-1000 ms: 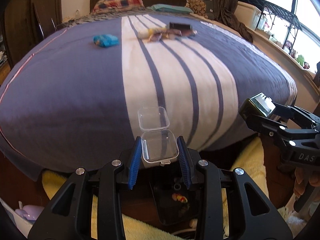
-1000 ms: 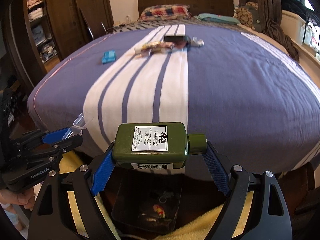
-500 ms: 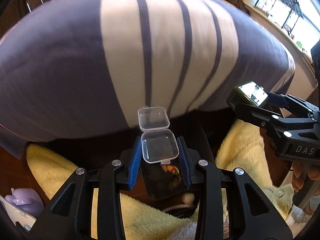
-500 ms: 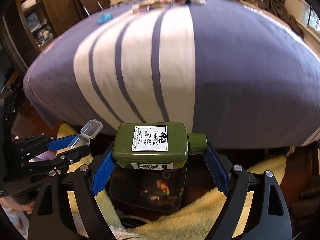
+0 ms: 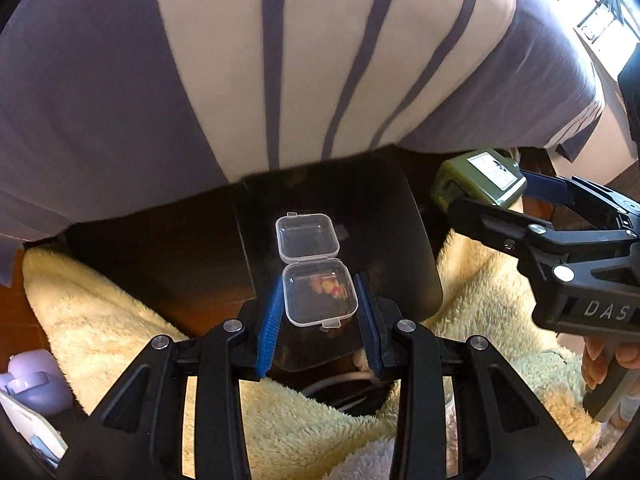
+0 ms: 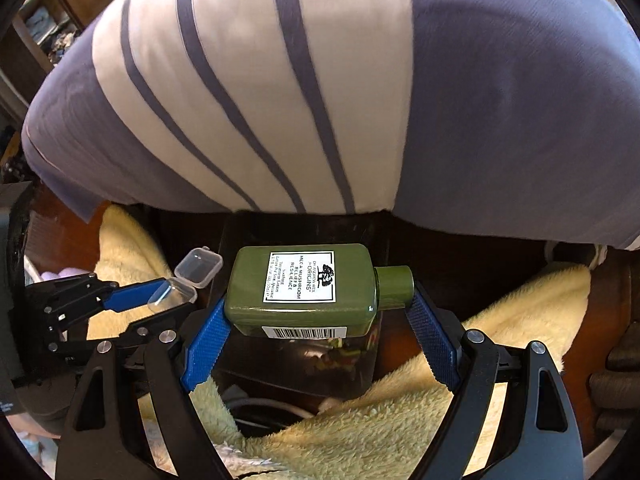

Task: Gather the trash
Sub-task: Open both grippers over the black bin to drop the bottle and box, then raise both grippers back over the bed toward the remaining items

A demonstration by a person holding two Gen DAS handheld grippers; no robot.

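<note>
My left gripper (image 5: 319,312) is shut on a small clear plastic box (image 5: 319,293) whose hinged lid (image 5: 307,237) stands open. It hangs over a dark see-through trash bin (image 5: 416,240) on the floor at the foot of the bed. Colourful scraps lie at the bin's bottom. My right gripper (image 6: 316,330) is shut on a green bottle (image 6: 304,286) with a white label, held lengthwise, cap to the right, also above the bin (image 6: 360,368). In the right wrist view the left gripper (image 6: 160,300) and clear box (image 6: 188,276) show at left.
A bed with a purple and white striped cover (image 5: 280,60) fills the upper half of both views. A pale yellow fleece blanket (image 5: 100,320) lies around the bin. A lilac object (image 5: 32,380) sits at the lower left. A hand (image 5: 604,364) grips the right tool's handle.
Both grippers have dropped and tilted downward, from looking across the bed top to looking into the bin. Each keeps its grip on its item.
</note>
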